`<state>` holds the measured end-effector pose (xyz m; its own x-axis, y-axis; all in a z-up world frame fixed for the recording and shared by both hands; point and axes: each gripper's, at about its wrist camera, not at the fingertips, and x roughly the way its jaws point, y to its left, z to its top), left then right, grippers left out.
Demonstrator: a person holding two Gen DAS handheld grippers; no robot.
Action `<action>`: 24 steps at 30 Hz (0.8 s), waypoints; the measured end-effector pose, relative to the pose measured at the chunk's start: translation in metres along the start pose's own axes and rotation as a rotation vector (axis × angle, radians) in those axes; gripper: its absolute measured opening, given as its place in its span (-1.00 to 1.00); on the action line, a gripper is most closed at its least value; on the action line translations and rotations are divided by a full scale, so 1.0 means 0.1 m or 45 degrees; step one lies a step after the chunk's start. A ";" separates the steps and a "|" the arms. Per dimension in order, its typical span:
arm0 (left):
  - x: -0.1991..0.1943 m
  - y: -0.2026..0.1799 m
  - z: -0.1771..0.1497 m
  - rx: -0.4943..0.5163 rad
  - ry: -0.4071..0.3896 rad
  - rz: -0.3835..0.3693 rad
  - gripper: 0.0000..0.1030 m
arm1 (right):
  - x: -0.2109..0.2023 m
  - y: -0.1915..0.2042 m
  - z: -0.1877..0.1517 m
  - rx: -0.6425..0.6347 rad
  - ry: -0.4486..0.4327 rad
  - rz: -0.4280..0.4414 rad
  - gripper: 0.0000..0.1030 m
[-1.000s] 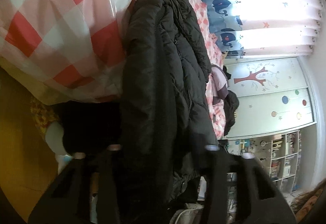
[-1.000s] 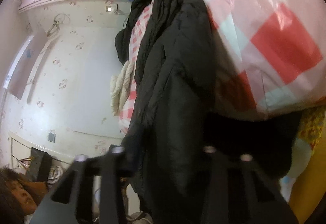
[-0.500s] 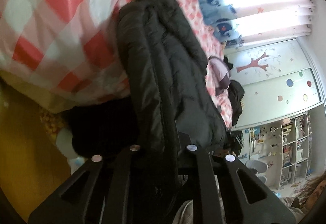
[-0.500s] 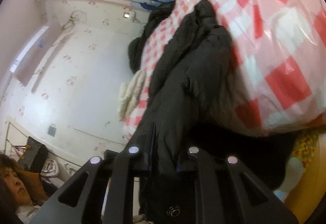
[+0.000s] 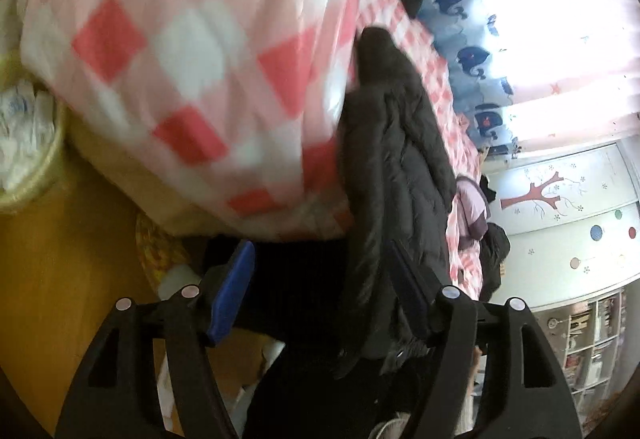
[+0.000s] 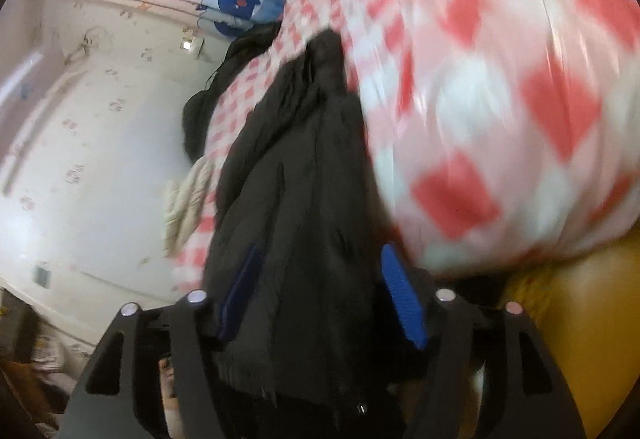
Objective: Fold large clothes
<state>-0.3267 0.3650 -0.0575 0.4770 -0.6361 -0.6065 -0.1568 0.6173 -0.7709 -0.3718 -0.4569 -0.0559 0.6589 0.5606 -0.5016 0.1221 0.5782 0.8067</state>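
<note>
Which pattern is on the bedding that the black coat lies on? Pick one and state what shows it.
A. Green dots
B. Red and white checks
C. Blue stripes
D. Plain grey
B: the black coat lies along a bed cover of small red and white checks, beside a bulky quilt in larger checks of the same colours.

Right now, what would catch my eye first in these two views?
The long black coat lying along the bed, straight ahead of both tools. Beside it bulges a big pink-and-white checked quilt. Behind, a bright window hung with a whale-print curtain.
</note>
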 end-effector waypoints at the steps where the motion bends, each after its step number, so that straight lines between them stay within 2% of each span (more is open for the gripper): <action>1: -0.02 -0.09 0.04 0.020 -0.014 -0.013 0.26 | 0.01 0.08 0.07 -0.032 -0.013 -0.003 0.27; 3: 0.01 -0.28 0.11 0.064 -0.029 -0.045 0.28 | 0.13 0.31 0.30 -0.107 -0.026 0.009 0.39; 7: 0.26 -0.75 0.25 0.162 0.000 -0.119 0.36 | 0.69 0.78 0.80 -0.235 0.039 0.025 0.41; 9: 0.48 -0.99 0.32 0.211 0.041 -0.138 0.36 | 1.13 1.02 1.10 -0.281 0.068 0.031 0.41; 13: 0.78 -1.24 0.41 0.255 0.102 -0.161 0.38 | 1.93 1.20 1.65 -0.276 0.093 0.027 0.41; 16: 0.93 -1.21 0.45 0.245 0.135 -0.129 0.38 | 2.39 1.08 1.92 -0.221 0.116 -0.020 0.41; 19: 0.96 -1.05 0.45 0.184 0.141 -0.077 0.38 | 2.82 0.71 2.10 -0.100 0.175 -0.192 0.41; 21: 0.89 -0.89 0.45 0.154 0.130 -0.057 0.38 | 2.85 0.52 2.13 -0.002 0.182 -0.166 0.41; 24: 0.77 -0.63 0.39 0.097 0.117 -0.030 0.40 | 2.50 0.61 2.01 -0.056 0.174 -0.075 0.43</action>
<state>-0.2463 0.2947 -0.0479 0.3981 -0.6886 -0.6061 -0.0786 0.6327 -0.7704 -0.0503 -0.4007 -0.0698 0.5443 0.5986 -0.5878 0.1231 0.6361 0.7617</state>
